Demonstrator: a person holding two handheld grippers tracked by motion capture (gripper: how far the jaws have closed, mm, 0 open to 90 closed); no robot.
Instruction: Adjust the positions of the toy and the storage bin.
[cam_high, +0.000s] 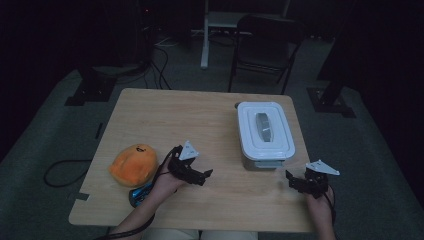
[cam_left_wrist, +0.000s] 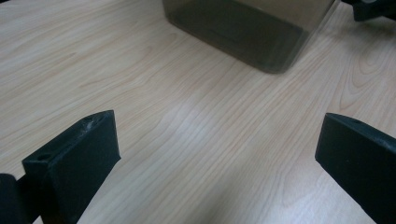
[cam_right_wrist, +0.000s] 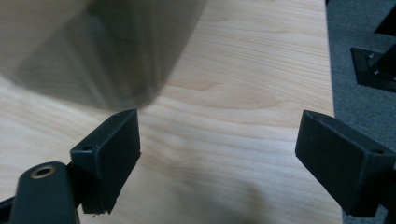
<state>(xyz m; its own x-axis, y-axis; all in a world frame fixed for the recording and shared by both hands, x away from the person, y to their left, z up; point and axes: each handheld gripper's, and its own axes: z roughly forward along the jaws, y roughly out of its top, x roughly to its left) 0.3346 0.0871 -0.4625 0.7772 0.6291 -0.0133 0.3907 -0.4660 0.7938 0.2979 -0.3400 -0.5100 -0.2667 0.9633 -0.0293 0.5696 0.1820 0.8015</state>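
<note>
Your left hand-held gripper (cam_high: 196, 176) and right hand-held gripper (cam_high: 296, 181) are black. The surface (cam_high: 165, 117) under them is light wood with wavy lines. Between them is a white-lidded box (cam_high: 264, 131) with smoky grey sides. Beside your left one sits an orange toy (cam_high: 134, 164).

A light wooden table (cam_high: 165, 115) carries a grey plastic container (cam_high: 263, 131) with a white lid, an orange plush toy (cam_high: 133, 164), and a small blue object (cam_high: 140, 194) just beside the toy.

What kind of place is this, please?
Probably a dim lab or recording room, not a home: a bare wooden table on grey carpet, a folding chair behind it, and black stand bases with cables.
</note>
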